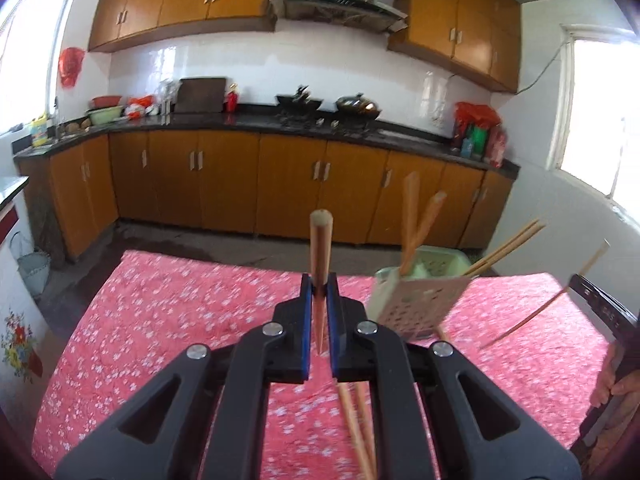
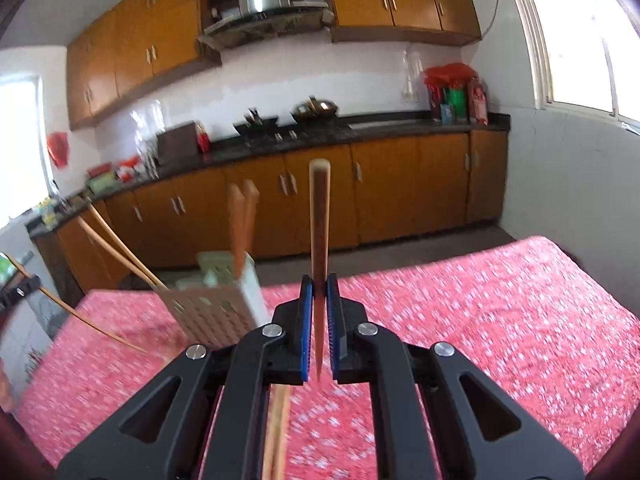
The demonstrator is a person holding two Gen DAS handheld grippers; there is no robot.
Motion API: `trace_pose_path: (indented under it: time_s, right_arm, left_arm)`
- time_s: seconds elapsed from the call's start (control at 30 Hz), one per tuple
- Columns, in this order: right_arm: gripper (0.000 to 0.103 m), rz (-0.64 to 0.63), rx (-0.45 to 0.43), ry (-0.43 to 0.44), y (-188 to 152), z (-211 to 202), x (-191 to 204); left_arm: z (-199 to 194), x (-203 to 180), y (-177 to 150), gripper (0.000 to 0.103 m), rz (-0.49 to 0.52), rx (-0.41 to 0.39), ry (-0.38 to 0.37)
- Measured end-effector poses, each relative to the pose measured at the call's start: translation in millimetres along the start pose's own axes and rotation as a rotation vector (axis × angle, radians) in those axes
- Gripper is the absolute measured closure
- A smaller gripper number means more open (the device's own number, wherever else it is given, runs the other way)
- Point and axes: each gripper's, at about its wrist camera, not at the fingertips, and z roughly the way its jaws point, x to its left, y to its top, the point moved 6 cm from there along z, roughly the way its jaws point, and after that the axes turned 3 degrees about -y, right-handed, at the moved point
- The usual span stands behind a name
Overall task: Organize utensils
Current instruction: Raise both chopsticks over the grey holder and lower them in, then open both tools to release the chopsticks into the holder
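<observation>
My left gripper (image 1: 319,286) is shut on a wooden chopstick (image 1: 321,248) that stands up between its blue pads. My right gripper (image 2: 319,286) is likewise shut on an upright chopstick (image 2: 320,220). Both hang above a table with a red floral cloth (image 1: 180,320). A pale perforated utensil holder (image 1: 416,300) (image 2: 220,308) stands between the two grippers and has several chopsticks (image 1: 508,248) leaning out of it. Two more chopsticks (image 1: 356,424) (image 2: 276,432) lie on the cloth under the grippers. At the picture edges each view catches the other gripper's chopstick (image 1: 540,312) (image 2: 92,320).
A person's hand (image 1: 612,376) shows at the right edge of the left wrist view. Beyond the table's far edge lie a strip of grey floor and orange kitchen cabinets (image 1: 288,192) under a dark countertop with woks.
</observation>
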Motion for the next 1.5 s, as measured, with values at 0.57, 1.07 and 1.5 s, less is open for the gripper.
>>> trace_pose_path:
  time_s: [0.57, 1.07, 1.5]
  right_arm:
    - [0.095, 0.032, -0.293, 0.125, 88, -24, 66]
    - [0.087, -0.006, -0.105, 0.121, 51, 42, 79]
    - [0.082, 0.034, -0.081, 0.000, 37, 4, 7]
  left_arm:
    - [-9, -92, 84, 0.095, 0.033, -0.206, -0.139]
    - [59, -87, 62, 0.085, 0.009, -0.157, -0.096]
    - [4, -12, 42, 0.067, -0.047, -0.184, 0.038]
